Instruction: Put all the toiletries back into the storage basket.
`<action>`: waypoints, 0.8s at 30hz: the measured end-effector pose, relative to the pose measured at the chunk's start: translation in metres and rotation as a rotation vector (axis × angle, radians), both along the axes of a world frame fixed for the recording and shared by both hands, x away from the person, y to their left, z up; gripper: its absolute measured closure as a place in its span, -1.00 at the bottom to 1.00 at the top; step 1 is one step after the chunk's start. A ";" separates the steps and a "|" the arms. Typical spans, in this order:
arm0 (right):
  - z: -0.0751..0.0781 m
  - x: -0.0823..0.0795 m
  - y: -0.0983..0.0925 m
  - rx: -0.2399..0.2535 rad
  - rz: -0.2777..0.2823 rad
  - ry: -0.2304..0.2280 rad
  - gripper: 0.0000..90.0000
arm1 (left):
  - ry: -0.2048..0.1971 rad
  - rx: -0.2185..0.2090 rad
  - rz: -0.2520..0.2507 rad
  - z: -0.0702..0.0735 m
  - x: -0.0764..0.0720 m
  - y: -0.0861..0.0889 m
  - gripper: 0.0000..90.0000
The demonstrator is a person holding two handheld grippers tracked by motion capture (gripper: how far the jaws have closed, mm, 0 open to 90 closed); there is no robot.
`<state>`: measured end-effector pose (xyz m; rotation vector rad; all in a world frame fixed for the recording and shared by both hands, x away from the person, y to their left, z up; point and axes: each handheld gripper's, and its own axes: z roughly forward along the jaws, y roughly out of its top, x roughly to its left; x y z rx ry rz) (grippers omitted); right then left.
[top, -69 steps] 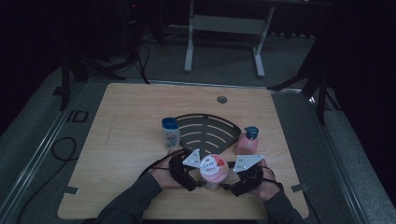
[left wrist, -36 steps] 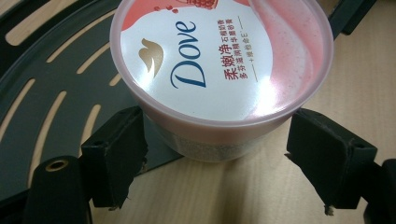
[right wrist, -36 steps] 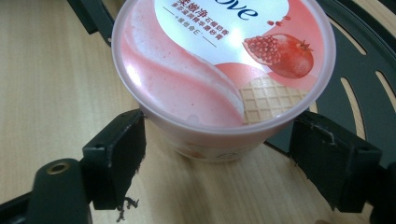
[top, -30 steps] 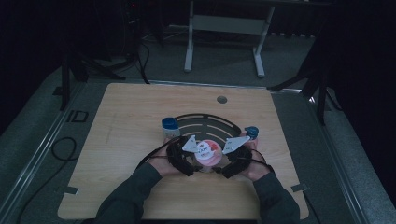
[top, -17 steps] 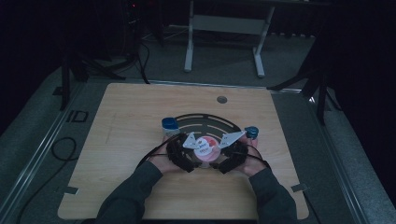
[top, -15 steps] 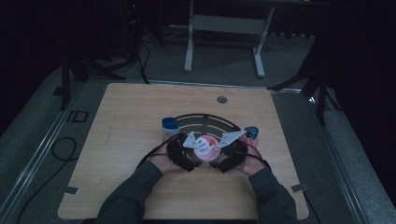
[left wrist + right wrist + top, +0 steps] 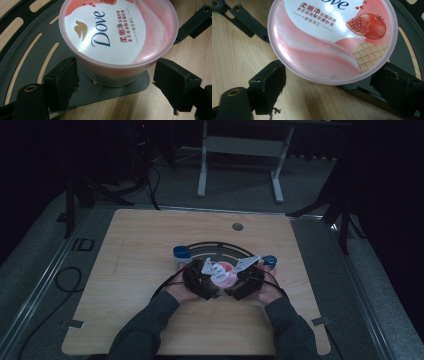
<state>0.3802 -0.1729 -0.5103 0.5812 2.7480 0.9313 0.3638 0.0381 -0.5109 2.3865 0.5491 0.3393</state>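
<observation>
Jaws of the left gripper point(image 7: 115, 87) and right gripper point(image 7: 329, 92) stand spread on either side of the pink Dove tub point(image 7: 222, 271), neither clenched against it. From the high view, the tub sits on the near edge of a dark slotted rack point(image 7: 215, 249) at mid-surface, between both hands. Only the gripper views reveal the lid's pomegranate and waffle print. A blue-capped jar point(image 7: 182, 253) stands just left, a second blue-capped container point(image 7: 269, 261) just right; bare wooden surface point(image 7: 140, 235) lies open beyond.
</observation>
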 end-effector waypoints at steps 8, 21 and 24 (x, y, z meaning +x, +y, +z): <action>-0.001 0.003 0.002 0.002 -0.030 0.009 -0.70 | 0.032 -0.012 0.038 -0.004 0.003 0.002 -0.51; 0.003 -0.028 -0.005 -0.018 -0.142 -0.054 -0.44 | 0.008 -0.086 0.070 0.000 -0.014 0.018 -0.17; 0.002 -0.044 -0.011 0.022 -0.187 -0.050 -0.09 | 0.009 -0.089 0.064 0.003 -0.017 0.020 -0.07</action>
